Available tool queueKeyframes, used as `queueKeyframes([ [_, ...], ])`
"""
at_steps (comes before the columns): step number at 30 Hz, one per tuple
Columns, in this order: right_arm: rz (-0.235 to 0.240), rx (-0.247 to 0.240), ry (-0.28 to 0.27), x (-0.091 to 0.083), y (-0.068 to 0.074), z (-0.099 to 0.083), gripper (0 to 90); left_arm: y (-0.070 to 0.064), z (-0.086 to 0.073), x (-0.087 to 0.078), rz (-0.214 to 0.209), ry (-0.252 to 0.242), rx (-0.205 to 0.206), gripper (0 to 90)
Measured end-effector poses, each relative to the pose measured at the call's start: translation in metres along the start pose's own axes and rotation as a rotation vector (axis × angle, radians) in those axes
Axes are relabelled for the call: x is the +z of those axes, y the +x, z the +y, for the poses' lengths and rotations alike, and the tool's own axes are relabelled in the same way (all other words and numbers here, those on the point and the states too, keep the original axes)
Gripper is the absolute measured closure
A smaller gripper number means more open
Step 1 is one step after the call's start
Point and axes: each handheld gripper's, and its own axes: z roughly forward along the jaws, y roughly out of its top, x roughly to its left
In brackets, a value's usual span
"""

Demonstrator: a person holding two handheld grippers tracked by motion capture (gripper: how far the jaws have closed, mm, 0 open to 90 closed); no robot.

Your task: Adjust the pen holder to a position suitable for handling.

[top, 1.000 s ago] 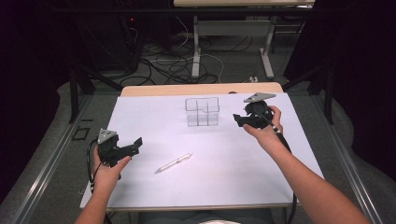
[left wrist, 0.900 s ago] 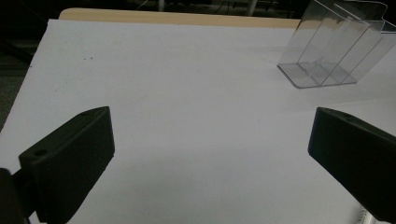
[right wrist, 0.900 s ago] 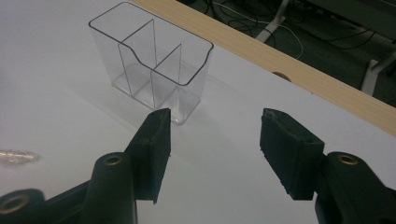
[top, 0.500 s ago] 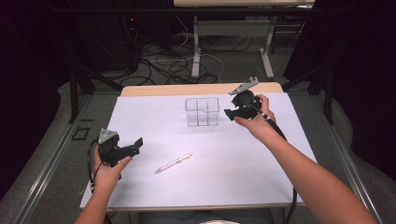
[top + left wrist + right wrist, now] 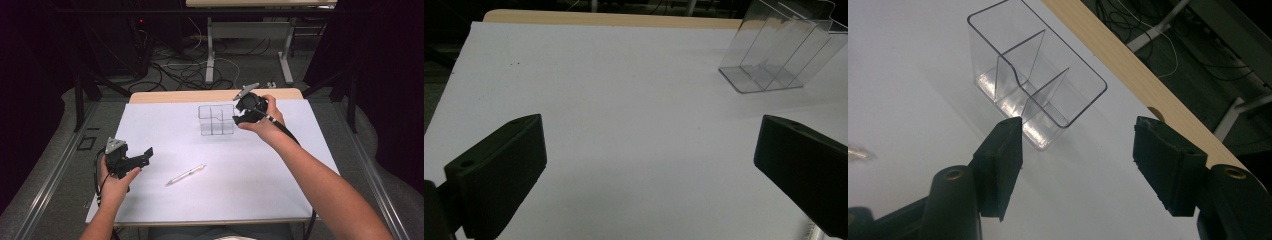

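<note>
My right gripper hangs with jaws spread just beside the clear divided organizer at the bench's far middle, while my left gripper, also wide apart, hovers near the pen.

Both hand-held grippers seemingly gape wide

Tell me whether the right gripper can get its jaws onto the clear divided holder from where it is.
Probably yes. The right gripper hangs open just beside the clear holder, with bare white table between them. The pen and the left gripper lie well off to the side.
</note>
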Motion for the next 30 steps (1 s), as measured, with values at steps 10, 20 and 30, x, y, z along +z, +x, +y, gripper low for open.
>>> queueKeyframes([
  [10,0.047,-0.101,0.013,0.011,0.002,0.008,43.6,0.000,0.000,0.001,-0.002,0.006,0.000,0.7],
  [20,0.077,-0.268,0.011,0.021,0.011,0.020,43.5,-0.001,-0.001,0.002,-0.002,0.003,0.000,0.9],
  [30,0.100,-0.450,0.025,0.039,0.016,0.028,49.0,0.000,-0.001,0.003,-0.002,0.008,0.004,1.2],
])
